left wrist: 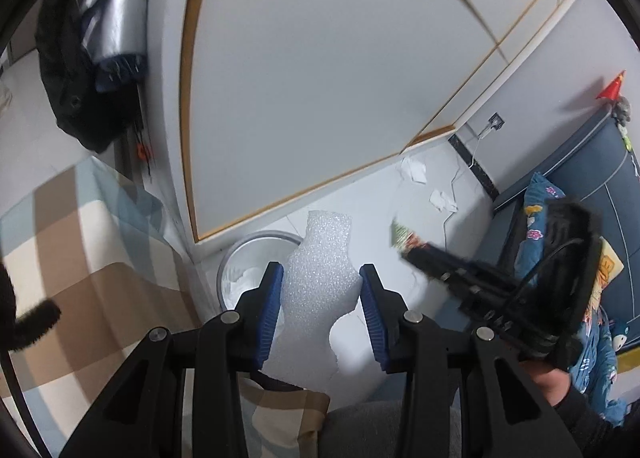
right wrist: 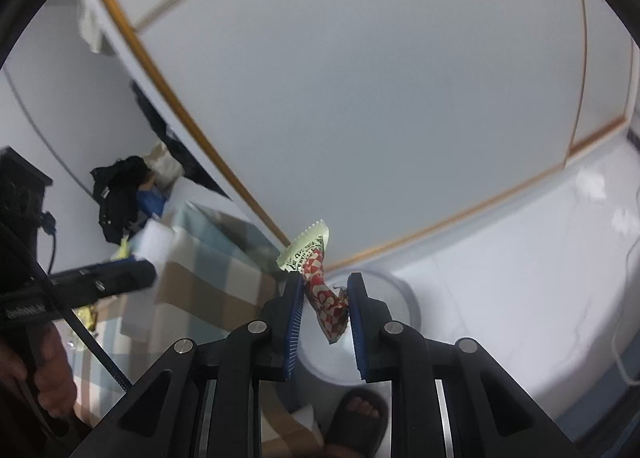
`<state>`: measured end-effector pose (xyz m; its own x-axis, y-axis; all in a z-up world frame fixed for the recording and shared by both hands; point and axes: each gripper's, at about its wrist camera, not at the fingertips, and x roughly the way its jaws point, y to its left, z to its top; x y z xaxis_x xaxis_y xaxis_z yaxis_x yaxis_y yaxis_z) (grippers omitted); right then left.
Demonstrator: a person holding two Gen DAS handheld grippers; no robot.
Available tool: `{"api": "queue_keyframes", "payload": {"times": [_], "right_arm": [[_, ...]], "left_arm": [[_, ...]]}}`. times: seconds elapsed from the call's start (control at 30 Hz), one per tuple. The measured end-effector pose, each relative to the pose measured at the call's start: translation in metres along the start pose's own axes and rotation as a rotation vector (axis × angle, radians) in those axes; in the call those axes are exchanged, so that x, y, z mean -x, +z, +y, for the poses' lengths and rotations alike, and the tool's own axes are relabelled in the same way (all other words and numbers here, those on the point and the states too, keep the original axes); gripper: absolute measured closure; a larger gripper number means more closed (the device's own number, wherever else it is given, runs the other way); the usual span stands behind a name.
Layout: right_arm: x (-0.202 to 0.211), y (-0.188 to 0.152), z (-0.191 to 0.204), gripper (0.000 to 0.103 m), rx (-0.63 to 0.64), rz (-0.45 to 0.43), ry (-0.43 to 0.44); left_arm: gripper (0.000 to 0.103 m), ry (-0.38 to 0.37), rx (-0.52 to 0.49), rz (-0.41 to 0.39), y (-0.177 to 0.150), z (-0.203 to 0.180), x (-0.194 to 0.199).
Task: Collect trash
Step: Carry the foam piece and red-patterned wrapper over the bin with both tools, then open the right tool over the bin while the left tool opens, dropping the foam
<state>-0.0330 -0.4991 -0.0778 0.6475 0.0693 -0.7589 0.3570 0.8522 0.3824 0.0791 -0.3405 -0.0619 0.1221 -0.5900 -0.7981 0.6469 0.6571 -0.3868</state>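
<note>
In the left wrist view my left gripper (left wrist: 322, 292) is shut on a white foam sheet (left wrist: 320, 258), which stands up between the blue pads. Just beyond and below it is a round grey trash bin (left wrist: 260, 237) with white stuff inside. My right gripper (left wrist: 424, 258) comes in from the right with a snack wrapper (left wrist: 401, 235) at its tip. The right wrist view shows my right gripper (right wrist: 323, 298) shut on that red-and-white checked wrapper (right wrist: 310, 254), above the bin (right wrist: 409, 306). The left gripper (right wrist: 120, 276) shows at the left there.
Crumpled tissues (left wrist: 414, 170) (left wrist: 442, 200) lie on the pale floor by a white cable. A plaid-covered bed (left wrist: 80, 258) is left of the bin, a white wardrobe door (left wrist: 320, 78) behind it, and a blue headboard with a flowered blanket (left wrist: 540, 218) at right. A slippered foot (right wrist: 356, 424) stands near the bin.
</note>
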Motion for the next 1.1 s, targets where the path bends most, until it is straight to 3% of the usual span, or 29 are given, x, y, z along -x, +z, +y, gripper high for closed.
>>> {"api": "queue_keyframes", "payload": {"times": [0.27,0.5,0.73,1.1], "right_arm": [[-0.089,-0.022,-0.025,0.082,-0.07,0.181,0.03],[-0.127,-0.039,-0.037,0.079,-0.103,0.258,0.037],[-0.133,-0.051,-0.059,0.071,-0.158,0.272,0.056],[-0.109,-0.054,-0.079,0.056,-0.207,0.209,-0.006]], "left_arm": [[0.069,0.014,0.022,0.091,0.003,0.006,-0.038],[0.069,0.018,0.05,0.149,0.007,0.013,-0.061],[0.069,0.025,0.058,0.196,0.012,0.013,-0.084],[0.069,0.04,0.096,0.267,0.009,0.016,-0.104]]}}
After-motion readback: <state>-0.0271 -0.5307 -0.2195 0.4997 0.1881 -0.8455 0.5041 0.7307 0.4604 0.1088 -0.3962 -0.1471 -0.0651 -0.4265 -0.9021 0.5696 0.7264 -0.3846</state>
